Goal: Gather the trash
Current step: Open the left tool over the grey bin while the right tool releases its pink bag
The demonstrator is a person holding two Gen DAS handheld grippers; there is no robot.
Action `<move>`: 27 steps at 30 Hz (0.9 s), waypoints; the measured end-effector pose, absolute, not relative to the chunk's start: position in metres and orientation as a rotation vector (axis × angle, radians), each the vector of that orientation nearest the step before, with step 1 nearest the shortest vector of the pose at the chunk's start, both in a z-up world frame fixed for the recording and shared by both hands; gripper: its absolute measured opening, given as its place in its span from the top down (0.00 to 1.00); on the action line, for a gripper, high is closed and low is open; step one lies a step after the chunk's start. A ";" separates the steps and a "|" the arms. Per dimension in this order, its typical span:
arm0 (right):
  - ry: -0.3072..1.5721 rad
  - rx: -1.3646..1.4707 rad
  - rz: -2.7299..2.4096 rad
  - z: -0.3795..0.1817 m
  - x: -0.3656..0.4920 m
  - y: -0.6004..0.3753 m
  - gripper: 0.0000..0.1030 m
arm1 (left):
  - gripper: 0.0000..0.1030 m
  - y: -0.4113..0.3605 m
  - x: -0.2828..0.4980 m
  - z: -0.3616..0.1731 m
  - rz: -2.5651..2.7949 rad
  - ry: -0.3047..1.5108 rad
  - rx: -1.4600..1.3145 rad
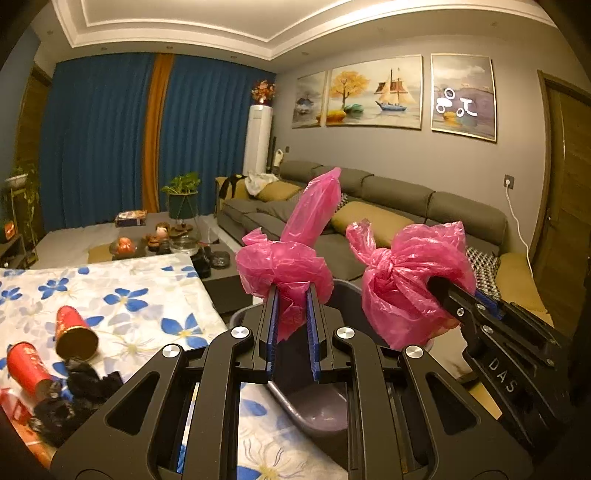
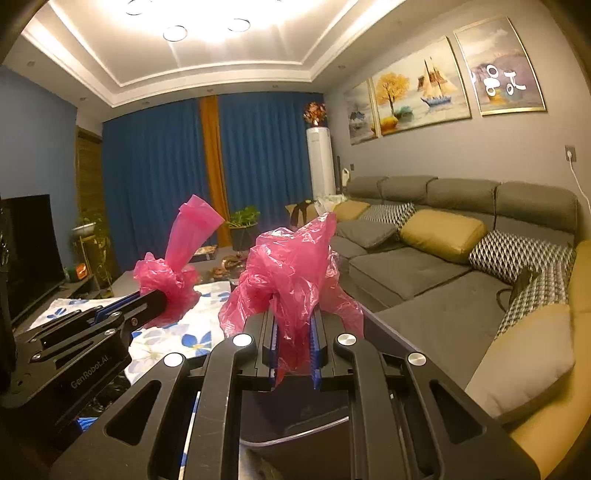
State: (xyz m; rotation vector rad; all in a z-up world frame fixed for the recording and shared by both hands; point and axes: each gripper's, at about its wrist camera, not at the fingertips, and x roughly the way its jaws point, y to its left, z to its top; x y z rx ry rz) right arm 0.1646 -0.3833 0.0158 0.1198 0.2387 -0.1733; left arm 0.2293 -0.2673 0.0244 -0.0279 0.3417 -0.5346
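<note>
Item: pink trash bag, handles clamped separately by left gripper and right gripper above grey bin; step, apparently bag-fitting or tying; next, draw handles apart.

Left wrist view: looks close along its black two-finger left gripper toward the long grey fabric sofa. Right wrist view: same facing, shifted right; both share sofa and blue pleated curtains.

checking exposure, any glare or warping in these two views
Right wrist: ceiling lights blow out white; sofa bows. Left wrist: dimmer, glare spots on the right painting, curved door frame. Pink bag sharp in both.
</note>
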 end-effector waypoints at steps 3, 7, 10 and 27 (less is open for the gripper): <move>0.246 0.109 -0.183 0.012 0.172 -0.385 0.87 | 0.87 -0.276 0.236 0.016 -0.540 0.353 -0.010; 0.254 0.127 -0.185 0.008 0.179 -0.389 0.85 | 0.87 -0.287 0.246 0.007 -0.547 0.382 -0.009; 0.259 0.137 -0.192 0.006 0.182 -0.393 0.85 | 0.87 -0.292 0.251 0.002 -0.548 0.393 -0.003; 0.264 0.188 -0.226 0.008 0.190 -0.394 0.52 | 0.30 -0.283 0.277 -0.016 -0.562 0.460 -0.085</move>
